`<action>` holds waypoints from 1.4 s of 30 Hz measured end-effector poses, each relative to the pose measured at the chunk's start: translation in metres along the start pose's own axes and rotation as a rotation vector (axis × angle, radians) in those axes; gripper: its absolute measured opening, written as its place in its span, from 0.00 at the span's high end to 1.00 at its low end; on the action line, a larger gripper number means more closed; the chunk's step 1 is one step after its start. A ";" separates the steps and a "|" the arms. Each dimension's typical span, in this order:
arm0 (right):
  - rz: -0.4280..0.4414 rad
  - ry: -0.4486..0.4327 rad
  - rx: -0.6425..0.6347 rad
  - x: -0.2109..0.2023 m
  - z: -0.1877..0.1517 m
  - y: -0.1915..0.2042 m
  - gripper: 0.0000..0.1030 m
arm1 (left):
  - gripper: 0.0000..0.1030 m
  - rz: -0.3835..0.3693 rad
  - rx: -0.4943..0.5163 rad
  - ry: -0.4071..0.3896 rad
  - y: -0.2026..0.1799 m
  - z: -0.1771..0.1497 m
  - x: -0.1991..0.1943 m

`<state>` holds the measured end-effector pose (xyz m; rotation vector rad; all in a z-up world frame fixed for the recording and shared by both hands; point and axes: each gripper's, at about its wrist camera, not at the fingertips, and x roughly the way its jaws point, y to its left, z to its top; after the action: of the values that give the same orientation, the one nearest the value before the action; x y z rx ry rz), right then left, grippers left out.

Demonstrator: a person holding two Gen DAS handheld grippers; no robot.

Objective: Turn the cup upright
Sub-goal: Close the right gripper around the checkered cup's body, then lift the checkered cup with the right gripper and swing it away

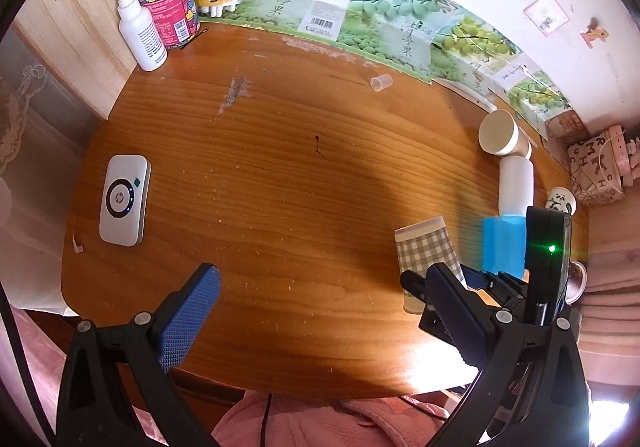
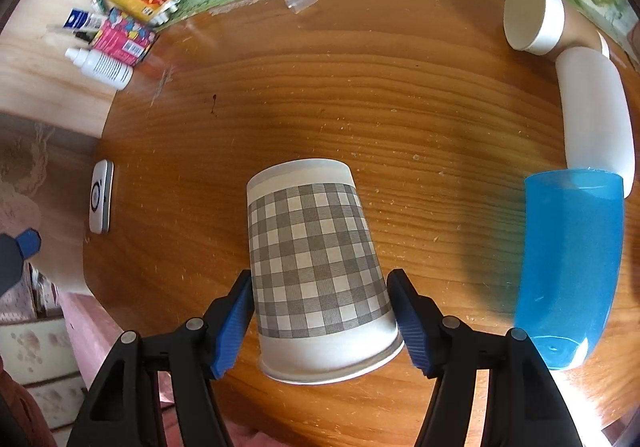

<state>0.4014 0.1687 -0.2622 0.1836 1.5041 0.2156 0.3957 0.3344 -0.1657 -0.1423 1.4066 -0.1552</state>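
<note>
The checkered cup (image 2: 316,271) sits upside down (rim on the wood) near the front edge of the table (image 2: 400,107), with the right gripper (image 2: 322,321) straddling it, pads (image 2: 236,323) right beside its sides but not clearly squeezing. The left gripper (image 1: 320,311) hangs spread wide over bare table, well left of the cup

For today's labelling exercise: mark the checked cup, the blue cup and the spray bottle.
checked cup (image 2: 312,251), right wrist view, middle of its patterned side wall.
blue cup (image 2: 572,251), right wrist view, middle of its side.
spray bottle (image 1: 142,33), left wrist view, middle of its white body.
</note>
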 end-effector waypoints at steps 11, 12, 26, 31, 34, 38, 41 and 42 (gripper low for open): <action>-0.019 -0.006 -0.285 -0.018 -0.051 -0.006 0.35 | 0.02 -0.062 -0.008 -0.026 -0.028 -0.041 -0.013; -0.019 -0.004 -0.330 -0.019 -0.056 -0.006 0.35 | 0.02 -0.061 -0.009 -0.031 -0.030 -0.045 -0.015; -0.035 0.081 -0.893 -0.020 -0.107 -0.016 0.35 | 0.02 -0.047 -0.089 -0.066 -0.055 -0.096 -0.024; -0.058 0.095 -1.051 -0.017 -0.115 -0.021 0.35 | 0.02 -0.004 -0.120 -0.069 -0.066 -0.111 -0.022; -0.064 0.097 -1.128 -0.017 -0.119 -0.020 0.35 | 0.02 0.009 -0.140 -0.061 -0.070 -0.119 -0.020; -0.069 0.093 -1.232 -0.015 -0.123 -0.014 0.35 | 0.02 0.038 -0.151 -0.066 -0.075 -0.132 -0.020; -0.069 0.091 -1.280 -0.013 -0.127 -0.014 0.34 | 0.02 0.065 -0.152 -0.072 -0.079 -0.139 -0.020; -0.079 0.087 -1.287 -0.012 -0.128 -0.013 0.34 | 0.02 0.074 -0.150 -0.075 -0.081 -0.140 -0.020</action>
<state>0.2734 0.1511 -0.2613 -0.9154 1.1984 1.0721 0.2520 0.2581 -0.1534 -0.2177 1.3459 0.0170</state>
